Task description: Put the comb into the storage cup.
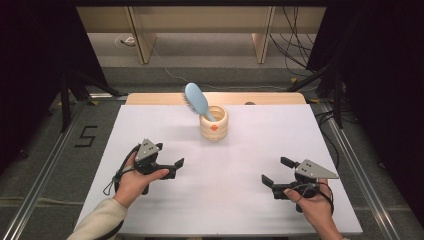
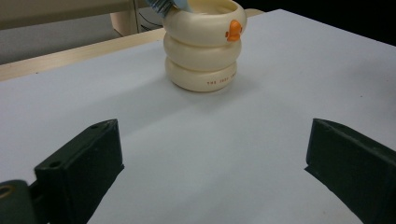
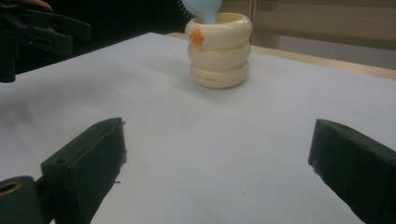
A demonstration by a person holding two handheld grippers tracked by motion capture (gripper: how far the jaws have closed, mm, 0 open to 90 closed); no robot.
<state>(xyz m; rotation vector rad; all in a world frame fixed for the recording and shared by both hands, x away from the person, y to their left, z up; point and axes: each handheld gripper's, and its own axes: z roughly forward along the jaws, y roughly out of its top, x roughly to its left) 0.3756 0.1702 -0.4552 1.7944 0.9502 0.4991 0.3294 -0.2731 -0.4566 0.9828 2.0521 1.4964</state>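
both grippers gaping wide and empty, left gripper (image 1: 170,162), right gripper (image 1: 276,172), cream holder (image 1: 214,122) well apart

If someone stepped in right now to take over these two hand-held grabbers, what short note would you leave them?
Left gripper: jaws open, holding nothing, low over the white table on its near left.
Right gripper: jaws open, holding nothing, on the near right.
Things: a cream ringed cup with an orange duck mark stands upright near the table's far middle. A light blue hairbrush stands in it, handle down, head leaning up and to the left.
Done: nothing gripped yet.
Left: probably reach for the hairbrush or cup; both grippers point toward them.
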